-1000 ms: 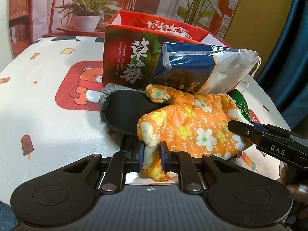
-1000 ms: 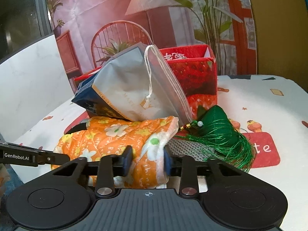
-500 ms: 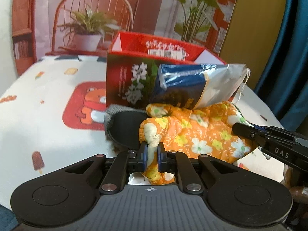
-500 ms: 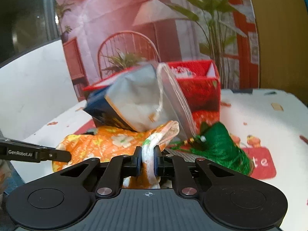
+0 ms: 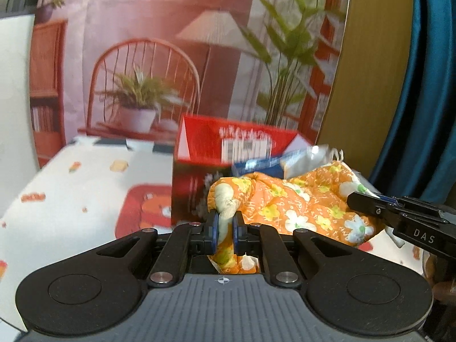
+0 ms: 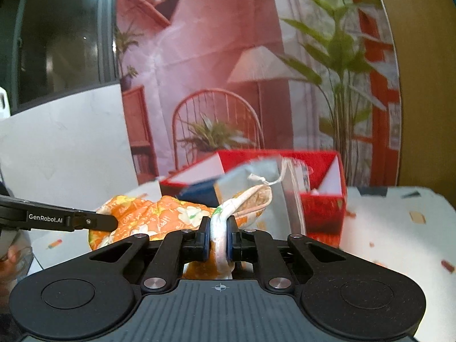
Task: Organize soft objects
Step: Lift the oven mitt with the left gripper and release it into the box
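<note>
the left gripper (image 5: 225, 227) is pinching one bunched end of the orange quilted cloth with white and yellow flowers (image 5: 296, 199), and the right gripper (image 6: 219, 235) is pinching the opposite, white-lined edge (image 6: 228, 213). the cloth hangs slung between them, clear of the white cartoon-print tabletop (image 5: 85, 188), just in front of the open red cardboard box (image 5: 228, 145). a blue and silver drawstring bag (image 6: 256, 188) rests against the cloth's far side and looks tilted. the risk, i judge: the bag could slide off and topple as the cloth shifts, or a thin pinched edge could slip free, dropping one end and dragging things nearby.
</note>
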`<state>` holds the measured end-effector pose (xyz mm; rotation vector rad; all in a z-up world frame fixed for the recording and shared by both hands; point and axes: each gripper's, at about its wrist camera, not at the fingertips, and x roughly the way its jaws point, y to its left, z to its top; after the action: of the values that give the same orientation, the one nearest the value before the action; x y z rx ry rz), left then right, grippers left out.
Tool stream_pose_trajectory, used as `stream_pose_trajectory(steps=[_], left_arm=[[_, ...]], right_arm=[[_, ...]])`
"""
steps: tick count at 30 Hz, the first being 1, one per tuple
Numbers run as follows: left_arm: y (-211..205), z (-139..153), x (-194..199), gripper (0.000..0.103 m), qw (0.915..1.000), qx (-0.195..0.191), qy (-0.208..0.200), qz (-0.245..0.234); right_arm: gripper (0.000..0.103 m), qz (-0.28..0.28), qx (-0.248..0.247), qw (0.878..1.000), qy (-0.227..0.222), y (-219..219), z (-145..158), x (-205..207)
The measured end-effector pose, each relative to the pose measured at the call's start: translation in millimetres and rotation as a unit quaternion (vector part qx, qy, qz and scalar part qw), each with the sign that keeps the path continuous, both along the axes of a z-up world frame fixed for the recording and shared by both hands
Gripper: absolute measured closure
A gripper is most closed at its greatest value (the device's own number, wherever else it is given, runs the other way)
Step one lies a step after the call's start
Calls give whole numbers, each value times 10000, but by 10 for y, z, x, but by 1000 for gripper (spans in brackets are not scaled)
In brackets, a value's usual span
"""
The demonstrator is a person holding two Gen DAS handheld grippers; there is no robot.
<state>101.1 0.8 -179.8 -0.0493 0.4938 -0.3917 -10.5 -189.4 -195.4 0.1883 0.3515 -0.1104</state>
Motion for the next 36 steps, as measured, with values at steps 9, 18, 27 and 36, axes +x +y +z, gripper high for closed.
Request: stream_pose_trajectory(steps=[9,18,27,36], left_arm=[[-17,410,68,92,9986,-119,-512,86],[-181,618,590,92,9981,-130,-602,-12],[-505,596,1396,92,9995,161,-252,-82],[-786,284,2018,92,9972,652,332,-134]], right_arm=[[93,131,-78,9991,-404,-59,440,193],[93,25,30,9999,-137,-424,590,751],[93,-250,149,9988,384,-888,468,1380],[93,-512,380,9922,1068,-1179,100,1936]])
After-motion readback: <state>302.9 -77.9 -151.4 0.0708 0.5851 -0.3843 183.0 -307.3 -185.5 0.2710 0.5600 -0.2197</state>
